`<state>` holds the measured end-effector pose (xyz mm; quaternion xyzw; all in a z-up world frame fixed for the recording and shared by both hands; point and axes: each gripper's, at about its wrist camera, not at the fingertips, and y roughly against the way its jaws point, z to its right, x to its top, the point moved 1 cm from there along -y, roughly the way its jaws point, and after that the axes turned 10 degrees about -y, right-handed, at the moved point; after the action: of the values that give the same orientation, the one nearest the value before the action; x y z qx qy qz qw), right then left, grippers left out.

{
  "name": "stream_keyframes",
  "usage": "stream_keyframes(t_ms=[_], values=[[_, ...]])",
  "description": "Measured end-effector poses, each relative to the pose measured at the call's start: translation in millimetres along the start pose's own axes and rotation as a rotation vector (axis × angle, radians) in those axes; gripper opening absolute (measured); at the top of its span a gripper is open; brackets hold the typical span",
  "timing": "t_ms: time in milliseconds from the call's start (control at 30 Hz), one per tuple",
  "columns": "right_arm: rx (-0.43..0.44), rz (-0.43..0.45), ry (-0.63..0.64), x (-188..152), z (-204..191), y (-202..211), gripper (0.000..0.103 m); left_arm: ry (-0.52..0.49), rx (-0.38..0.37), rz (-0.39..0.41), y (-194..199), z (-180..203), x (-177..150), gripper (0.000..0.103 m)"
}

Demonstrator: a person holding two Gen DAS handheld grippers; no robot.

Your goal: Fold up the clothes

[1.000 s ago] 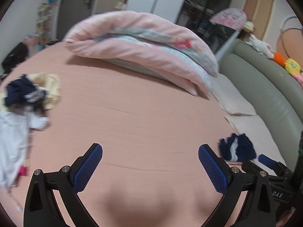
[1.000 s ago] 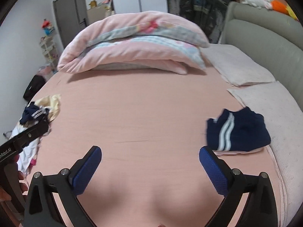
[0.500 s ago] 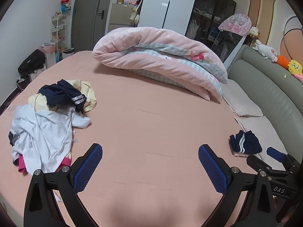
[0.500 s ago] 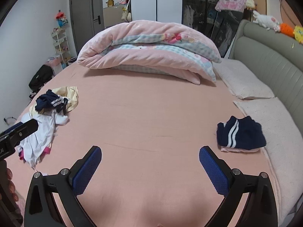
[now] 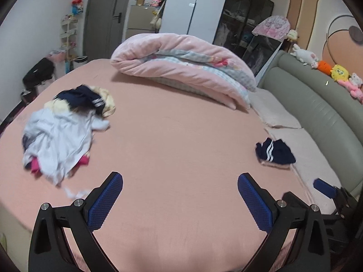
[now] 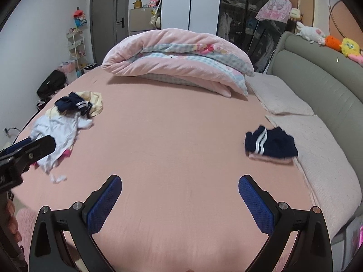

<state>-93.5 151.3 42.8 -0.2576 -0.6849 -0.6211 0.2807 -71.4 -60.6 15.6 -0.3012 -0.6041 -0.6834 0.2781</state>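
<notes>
A pile of unfolded clothes (image 5: 61,131) lies on the left of the pink bed: white, navy, yellow and magenta pieces; it also shows in the right wrist view (image 6: 65,122). A folded navy garment with white stripes (image 5: 274,151) rests on a pink folded piece at the right, also in the right wrist view (image 6: 270,144). My left gripper (image 5: 180,200) is open and empty above the bed's near edge. My right gripper (image 6: 180,200) is open and empty, to the right of the left one.
A rolled pink duvet (image 5: 181,65) lies at the far side of the bed. Two pale pillows (image 6: 281,99) and a grey-green headboard (image 6: 322,86) with plush toys line the right. Wardrobes, a door and a shelf stand behind.
Both grippers have pulled back and risen from the bed, so more of it shows. The clothes pile now sits fully in view. Both stay open.
</notes>
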Motion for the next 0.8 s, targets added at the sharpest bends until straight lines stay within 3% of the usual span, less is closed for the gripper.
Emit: stream_keyframes(t_ms=[200,400,500,600,800], values=[[0.011,-0.035,-0.026,-45.2,16.5,17.9,0.103,-0.022,0.031,-0.089,14.8,15.3,-43.8,0.103],[0.002,-0.031,-0.037,-66.1,27.9,28.0,0.103,-0.030,0.054,-0.143,18.6,25.8,-75.1,0.103],[-0.003,-0.036,-0.033,-72.6,26.9,28.8,0.103,-0.053,0.035,-0.181,11.4,33.2,-82.8,0.103],[-0.004,-0.044,-0.027,-75.1,26.2,28.3,0.103,-0.089,0.033,-0.169,10.7,42.9,-83.1,0.103],[-0.008,-0.049,-0.047,-77.3,30.2,29.5,0.103,-0.047,-0.015,-0.165,10.0,44.9,-83.7,0.103]])
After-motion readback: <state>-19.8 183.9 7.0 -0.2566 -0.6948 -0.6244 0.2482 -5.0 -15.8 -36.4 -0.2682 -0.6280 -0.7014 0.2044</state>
